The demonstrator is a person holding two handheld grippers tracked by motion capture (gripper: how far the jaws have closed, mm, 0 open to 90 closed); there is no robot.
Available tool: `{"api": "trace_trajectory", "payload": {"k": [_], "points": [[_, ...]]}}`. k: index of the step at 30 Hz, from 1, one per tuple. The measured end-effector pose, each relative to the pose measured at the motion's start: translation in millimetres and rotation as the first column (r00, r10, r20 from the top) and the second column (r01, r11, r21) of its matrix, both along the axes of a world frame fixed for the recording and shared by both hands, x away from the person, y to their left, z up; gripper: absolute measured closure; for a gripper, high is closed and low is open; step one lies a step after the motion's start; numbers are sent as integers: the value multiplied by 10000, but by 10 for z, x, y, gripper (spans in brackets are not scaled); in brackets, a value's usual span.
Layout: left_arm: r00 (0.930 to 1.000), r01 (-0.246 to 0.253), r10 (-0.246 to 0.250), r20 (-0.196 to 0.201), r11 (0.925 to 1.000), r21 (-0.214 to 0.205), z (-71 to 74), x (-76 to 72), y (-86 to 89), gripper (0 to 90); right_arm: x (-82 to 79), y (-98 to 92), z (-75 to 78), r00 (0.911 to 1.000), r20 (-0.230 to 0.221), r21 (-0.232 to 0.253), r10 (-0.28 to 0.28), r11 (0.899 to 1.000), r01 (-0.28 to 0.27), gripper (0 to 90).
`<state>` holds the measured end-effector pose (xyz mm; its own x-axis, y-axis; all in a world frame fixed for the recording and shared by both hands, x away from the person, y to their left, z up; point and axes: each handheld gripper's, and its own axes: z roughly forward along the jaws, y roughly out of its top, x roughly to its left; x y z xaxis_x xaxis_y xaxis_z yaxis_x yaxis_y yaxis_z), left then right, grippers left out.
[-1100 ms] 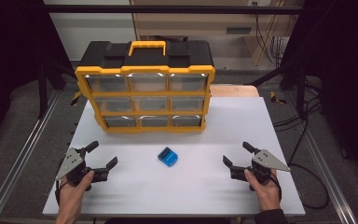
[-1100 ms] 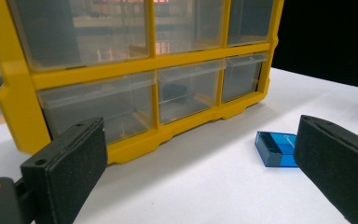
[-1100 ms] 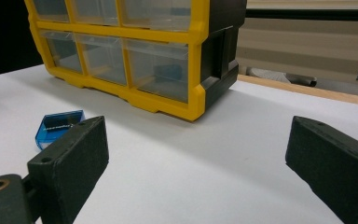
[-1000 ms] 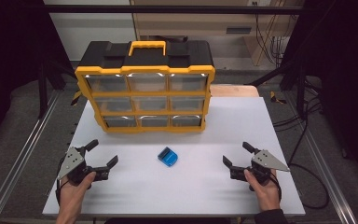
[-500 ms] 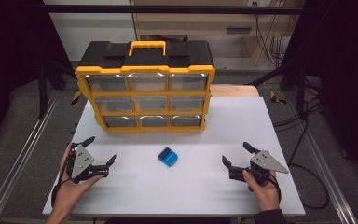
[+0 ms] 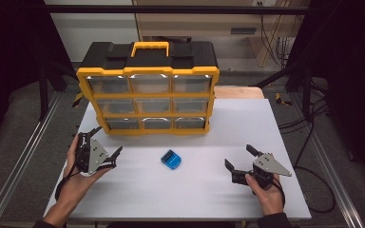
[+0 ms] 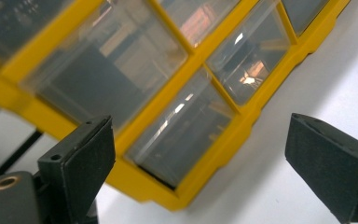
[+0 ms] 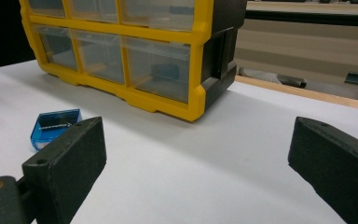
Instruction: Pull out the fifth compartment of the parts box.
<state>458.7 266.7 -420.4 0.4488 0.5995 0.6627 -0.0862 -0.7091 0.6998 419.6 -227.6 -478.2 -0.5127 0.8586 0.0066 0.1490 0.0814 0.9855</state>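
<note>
Jaws: left gripper (image 6: 107,142) open, just closing slightly, empty; right gripper (image 6: 237,157) open, empty
Box (image 6: 171,159): blue, frame centre
Organizer (image 6: 148,90): upper centre

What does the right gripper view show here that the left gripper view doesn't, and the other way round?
Right gripper view alone: the small blue box lying on the table beside that claw's jaw, the organizer's black side wall and the wooden edge behind. Left gripper view alone: a tilted close-up of the drawer fronts, the nearest clear drawer just ahead of the left claw. Both share the yellow organizer, the white tabletop, and open jaws with nothing between them; the right claw is apart from the box.
</note>
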Motion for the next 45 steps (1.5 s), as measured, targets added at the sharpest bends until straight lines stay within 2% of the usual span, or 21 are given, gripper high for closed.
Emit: {"api": "trace_trajectory", "payload": {"k": [1, 7, 11, 12, 16, 19, 24, 26, 30, 31, 33, 38, 40, 41, 45], "points": [[10000, -15, 14, 65, 9999, 123, 20, 7, -35, 97, 0, 7, -2, 10000, -61, 72, 26, 10000, -26, 40], [9985, -124, 79, 535, 9963, 846, 137, 64, -221, 122, 14, 49, -13, 10000, -15, -257, 10, 9997, -10, 43], [9978, 45, -118, 659, 9940, 1089, 189, 141, -290, 140, 15, 35, -17, 10000, 36, -403, -47, 9992, 48, 45], [9980, -57, -14, 632, 9936, 1127, 194, 149, -304, 142, 16, 31, -16, 10000, 35, -398, -85, 9992, 87, 46], [9954, -126, -8, 963, 9903, 1384, 255, 182, -370, 150, 12, 27, -9, 9999, 34, -377, -168, 9991, 169, 46], [9939, -214, 36, 1100, 9867, 1611, 296, 207, -413, 154, 11, 24, 1, 9997, -26, -193, -237, 9995, 236, 47], [9904, -361, 96, 1379, 9810, 1907, 337, 219, -466, 186, 17, 35, -5, 9997, -71, -320, -231, 9992, 229, 46], [9862, -483, 155, 1646, 9791, 1974, 362, 230, -489, 198, 16, 32, 1, 9998, -79, -330, -202, 9993, 199, 45], [9829, -646, 287, 1820, 9788, 1942, 395, 254, -496, 215, 16, 22, 1, 9996, -101, -300, -260, 9992, 257, 44], [9796, -741, 337, 1983, 9769, 2003, 419, 264, -507, 235, 16, 18, 2, 9995, -96, -289, -296, 9992, 293, 44], [9773, -773, 340, 2089, 9762, 2025, 432, 267, -514, 238, 15, 18, 3, 9995, -85, -289, -291, 9992, 288, 44], [9667, -965, 368, 2532, 9690, 2274, 497, 291, -558, 298, 12, 16, 7, 9995, -69, -265, -311, 9992, 309, 44], [9631, -1077, 379, 2666, 9616, 2523, 502, 286, -583, 324, 13, 17, 6, 9995, -105, -253, -304, 9992, 301, 44], [9617, -1053, 343, 2720, 9623, 2508, 498, 289, -593, 335, 12, 17, 6, 9995, -108, -254, -304, 9992, 301, 44], [9538, -1155, 278, 2993, 9531, 2797, 498, 303, -628, 385, 9, 14, 16, 9996, -51, -246, -288, 9993, 286, 44]]}}
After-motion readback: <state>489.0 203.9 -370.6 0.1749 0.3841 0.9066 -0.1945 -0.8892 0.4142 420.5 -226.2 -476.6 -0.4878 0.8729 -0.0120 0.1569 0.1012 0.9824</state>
